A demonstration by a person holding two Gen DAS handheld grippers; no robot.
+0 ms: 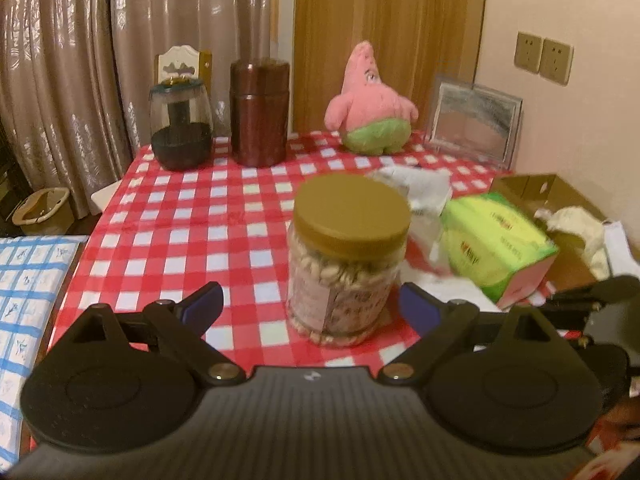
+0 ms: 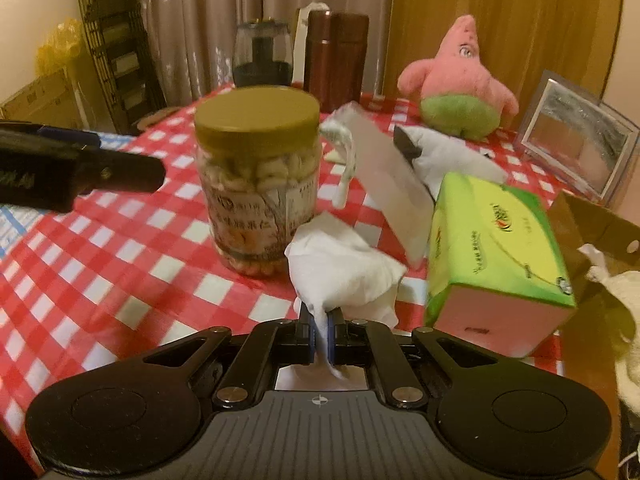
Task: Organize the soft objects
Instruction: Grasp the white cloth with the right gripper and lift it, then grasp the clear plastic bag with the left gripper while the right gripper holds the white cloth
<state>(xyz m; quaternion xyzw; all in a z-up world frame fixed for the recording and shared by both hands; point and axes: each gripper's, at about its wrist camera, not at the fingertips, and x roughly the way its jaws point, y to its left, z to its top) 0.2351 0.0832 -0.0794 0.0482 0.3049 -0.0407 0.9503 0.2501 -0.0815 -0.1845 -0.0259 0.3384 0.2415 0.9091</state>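
My right gripper [image 2: 319,334] is shut on a white cloth [image 2: 340,268] and holds it just above the red checked tablecloth [image 2: 120,248], beside a green tissue pack [image 2: 496,256]. My left gripper [image 1: 310,306] is open and empty, its jaws either side of a nut jar [image 1: 346,256] with a tan lid, not touching it. A pink starfish plush [image 1: 370,104] sits at the back of the table; it also shows in the right wrist view [image 2: 460,80]. A cardboard box [image 1: 560,208] at the right holds a cream cloth [image 1: 576,228]. More white fabric [image 2: 448,156] lies behind the tissue pack.
A dark glass jar [image 1: 181,128] and a brown canister [image 1: 259,114] stand at the back left. A picture frame [image 1: 472,124] leans on the wall at the back right. The table's left edge drops to a blue checked bed [image 1: 28,288].
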